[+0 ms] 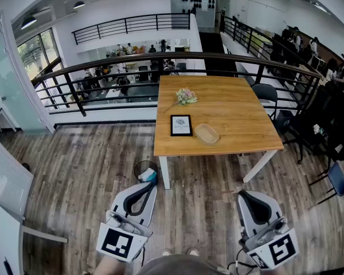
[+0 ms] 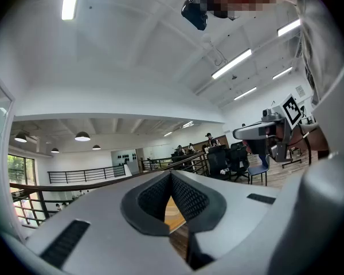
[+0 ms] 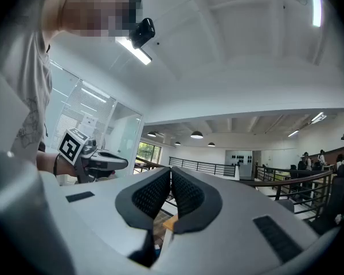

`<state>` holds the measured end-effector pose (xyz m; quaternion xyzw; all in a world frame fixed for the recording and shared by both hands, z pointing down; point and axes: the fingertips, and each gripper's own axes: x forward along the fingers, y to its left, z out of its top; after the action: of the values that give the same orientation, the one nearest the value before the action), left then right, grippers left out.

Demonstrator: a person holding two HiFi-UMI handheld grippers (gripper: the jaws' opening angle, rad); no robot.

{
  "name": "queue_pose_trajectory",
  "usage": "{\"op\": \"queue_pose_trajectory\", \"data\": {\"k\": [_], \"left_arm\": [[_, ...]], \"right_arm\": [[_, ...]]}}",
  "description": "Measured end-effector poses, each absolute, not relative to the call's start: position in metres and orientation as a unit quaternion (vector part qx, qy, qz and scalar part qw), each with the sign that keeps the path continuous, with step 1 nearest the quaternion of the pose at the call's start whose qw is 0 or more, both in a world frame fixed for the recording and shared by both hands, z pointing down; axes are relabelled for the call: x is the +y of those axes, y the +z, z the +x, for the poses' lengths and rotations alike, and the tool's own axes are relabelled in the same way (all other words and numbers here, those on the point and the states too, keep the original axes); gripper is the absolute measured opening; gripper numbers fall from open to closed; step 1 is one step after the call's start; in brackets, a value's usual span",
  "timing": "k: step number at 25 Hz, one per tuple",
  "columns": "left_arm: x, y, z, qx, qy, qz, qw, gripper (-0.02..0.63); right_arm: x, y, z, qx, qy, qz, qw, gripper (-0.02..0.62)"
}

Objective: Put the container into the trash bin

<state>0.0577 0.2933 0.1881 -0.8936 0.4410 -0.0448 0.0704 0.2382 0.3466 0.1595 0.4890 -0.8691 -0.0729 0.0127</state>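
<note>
A shallow beige oval container (image 1: 206, 133) lies near the front edge of the wooden table (image 1: 229, 110). A small round black trash bin (image 1: 139, 167) stands on the floor by the table's front left leg, with something white and blue in it. My left gripper (image 1: 152, 184) is low in the head view, just in front of the bin, shut and empty; its tips meet in the left gripper view (image 2: 171, 175). My right gripper (image 1: 242, 193) hangs over the floor short of the table, also shut and empty (image 3: 169, 171). Both are well short of the container.
A black picture frame (image 1: 181, 125) and a small bunch of flowers (image 1: 186, 96) share the table. A dark railing (image 1: 103, 67) runs behind it. Chairs (image 1: 338, 179) and people crowd the right side. A glass wall (image 1: 11, 85) stands at left.
</note>
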Motion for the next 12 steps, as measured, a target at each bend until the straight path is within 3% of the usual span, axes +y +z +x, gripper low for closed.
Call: {"op": "queue_pose_trajectory", "data": {"k": [12], "left_arm": [[0.297,0.198,0.052,0.432,-0.051,-0.898,0.067,0.014]], "right_arm": [[0.344,0.168,0.23,-0.872,-0.046,0.487,0.0,0.035]]}}
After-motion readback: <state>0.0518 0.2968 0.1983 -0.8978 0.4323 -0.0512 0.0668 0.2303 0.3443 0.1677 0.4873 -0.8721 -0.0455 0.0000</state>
